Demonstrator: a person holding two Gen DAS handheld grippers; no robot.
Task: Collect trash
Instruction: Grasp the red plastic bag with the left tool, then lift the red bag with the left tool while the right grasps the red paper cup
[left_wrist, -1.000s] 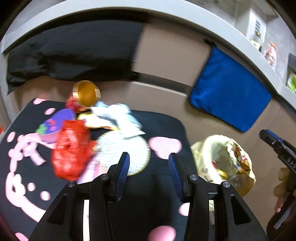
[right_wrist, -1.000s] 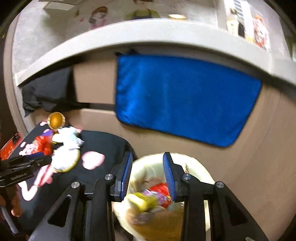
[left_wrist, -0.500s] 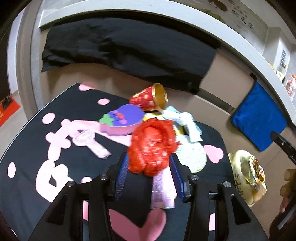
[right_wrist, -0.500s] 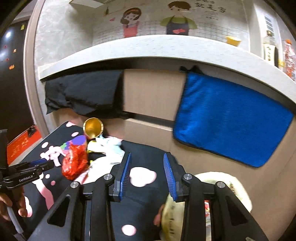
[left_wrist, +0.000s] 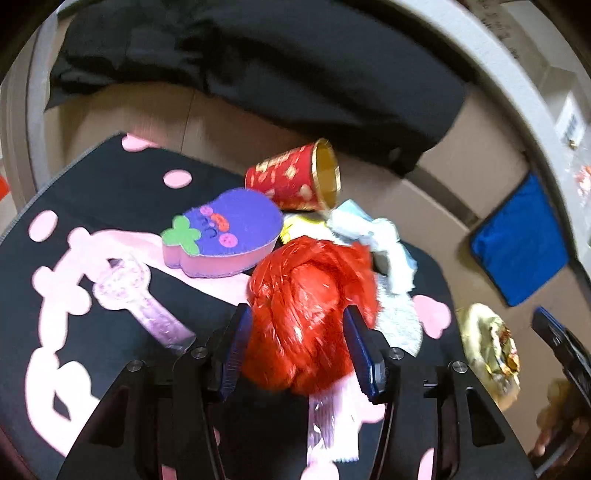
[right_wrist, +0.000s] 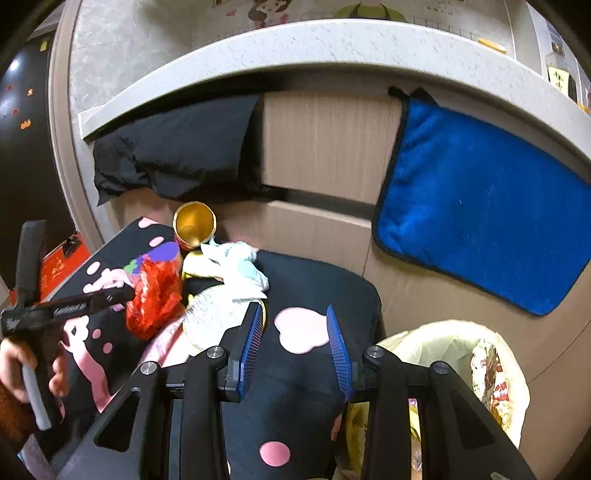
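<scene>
A crumpled red plastic bag (left_wrist: 306, 314) lies on the black mat with pink shapes (left_wrist: 110, 192). My left gripper (left_wrist: 301, 350) is open, its blue pads on either side of the bag. The bag also shows in the right wrist view (right_wrist: 153, 299), with the left gripper (right_wrist: 129, 293) at it. Behind lie a red and gold paper cup (left_wrist: 295, 177), crumpled white tissue (left_wrist: 373, 236), a yellow wrapper (left_wrist: 295, 225) and a purple sponge toy (left_wrist: 225, 232). My right gripper (right_wrist: 295, 350) is open and empty above the mat (right_wrist: 314, 280), beside the trash bag (right_wrist: 443, 343).
The yellow-lined trash bag (left_wrist: 487, 347) with wrappers sits right of the mat. A blue towel (right_wrist: 487, 221) and a black cloth (right_wrist: 177, 151) hang on the cabinet front under a counter. A clear pink plastic strip (left_wrist: 144, 299) lies on the mat.
My left gripper has swung left and moved in until the red bag sits between its pads. My right gripper has lifted away from the trash bag and turned toward the mat.
</scene>
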